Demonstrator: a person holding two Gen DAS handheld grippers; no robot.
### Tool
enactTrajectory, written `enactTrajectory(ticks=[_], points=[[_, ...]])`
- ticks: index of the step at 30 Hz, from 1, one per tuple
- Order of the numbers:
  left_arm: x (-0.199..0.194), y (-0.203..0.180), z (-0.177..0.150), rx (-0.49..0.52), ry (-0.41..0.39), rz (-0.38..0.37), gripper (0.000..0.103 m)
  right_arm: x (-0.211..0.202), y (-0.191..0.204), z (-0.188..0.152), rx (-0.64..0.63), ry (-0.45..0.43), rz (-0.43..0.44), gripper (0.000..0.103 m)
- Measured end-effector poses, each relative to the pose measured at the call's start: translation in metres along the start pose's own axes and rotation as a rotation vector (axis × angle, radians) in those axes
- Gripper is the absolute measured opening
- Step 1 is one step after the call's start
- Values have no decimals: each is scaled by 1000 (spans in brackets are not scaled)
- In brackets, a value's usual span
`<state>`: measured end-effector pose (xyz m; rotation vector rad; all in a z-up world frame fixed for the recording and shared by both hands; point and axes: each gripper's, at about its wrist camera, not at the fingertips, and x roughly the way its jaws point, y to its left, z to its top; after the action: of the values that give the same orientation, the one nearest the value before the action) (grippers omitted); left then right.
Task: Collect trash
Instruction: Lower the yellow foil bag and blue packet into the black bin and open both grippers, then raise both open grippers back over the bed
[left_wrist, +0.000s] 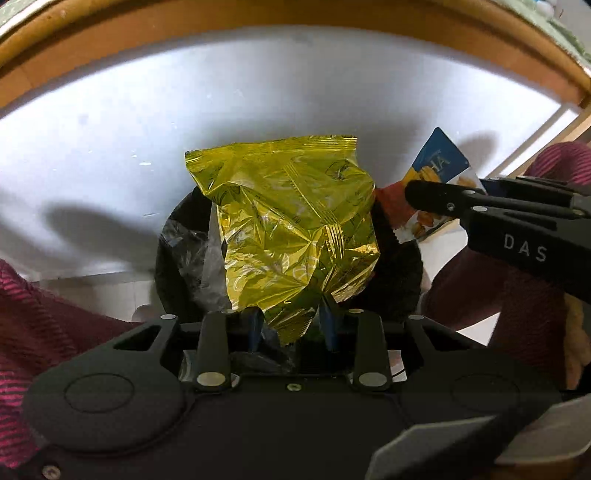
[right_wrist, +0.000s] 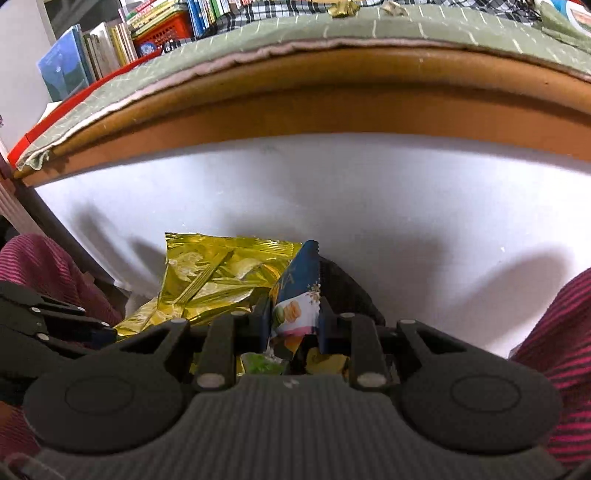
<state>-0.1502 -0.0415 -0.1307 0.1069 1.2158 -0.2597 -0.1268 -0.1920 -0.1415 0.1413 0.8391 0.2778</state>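
In the left wrist view my left gripper (left_wrist: 291, 326) is shut on the lower end of a crumpled yellow foil wrapper (left_wrist: 291, 221), which stands up over a black bin (left_wrist: 399, 273) with a plastic liner. My right gripper (left_wrist: 424, 195) comes in from the right, shut on a blue and white snack packet (left_wrist: 439, 158). The right wrist view shows that packet (right_wrist: 299, 295), printed with macarons, pinched between the right gripper's (right_wrist: 293, 326) blue pads. The yellow wrapper (right_wrist: 210, 277) lies just left of it. The left gripper (right_wrist: 92, 330) shows at the left edge, and the bin's dark rim (right_wrist: 347, 291) lies behind.
A wooden table edge (right_wrist: 332, 96) with a green cloth (right_wrist: 258, 33) overhangs a white panel (right_wrist: 369, 203). Books (right_wrist: 110, 48) and a red basket stand at the back left. Striped magenta sleeves (left_wrist: 33, 325) flank both grippers. More wrappers lie inside the bin.
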Motion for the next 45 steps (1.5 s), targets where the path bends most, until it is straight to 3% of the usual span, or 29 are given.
enactTrajectory(ticks=[11,24,28,31,34,36,38,45], points=[[10,-4,4,-5,23,14,30,15,1,0,0,30,2,32],[6,-3,7,-15,-20,23,30,14,1,6,-7,14,14,36],[4,-4,8,-14,-33,30,31,13,1,7,-7,10,21,52],[0,-4,8,-16,-42,32,37,11,2,7,-4,5,28,59],[-4,-4,8,-12,-58,45,48,9,2,8,2,-4,32,69],[-8,-6,9,-9,-68,64,60,7,1,9,9,-11,38,73],[-14,-7,11,-3,-84,81,65,4,1,10,13,-21,45,74],[-61,-4,24,28,-215,83,77,-32,-1,33,-16,-128,75,81]])
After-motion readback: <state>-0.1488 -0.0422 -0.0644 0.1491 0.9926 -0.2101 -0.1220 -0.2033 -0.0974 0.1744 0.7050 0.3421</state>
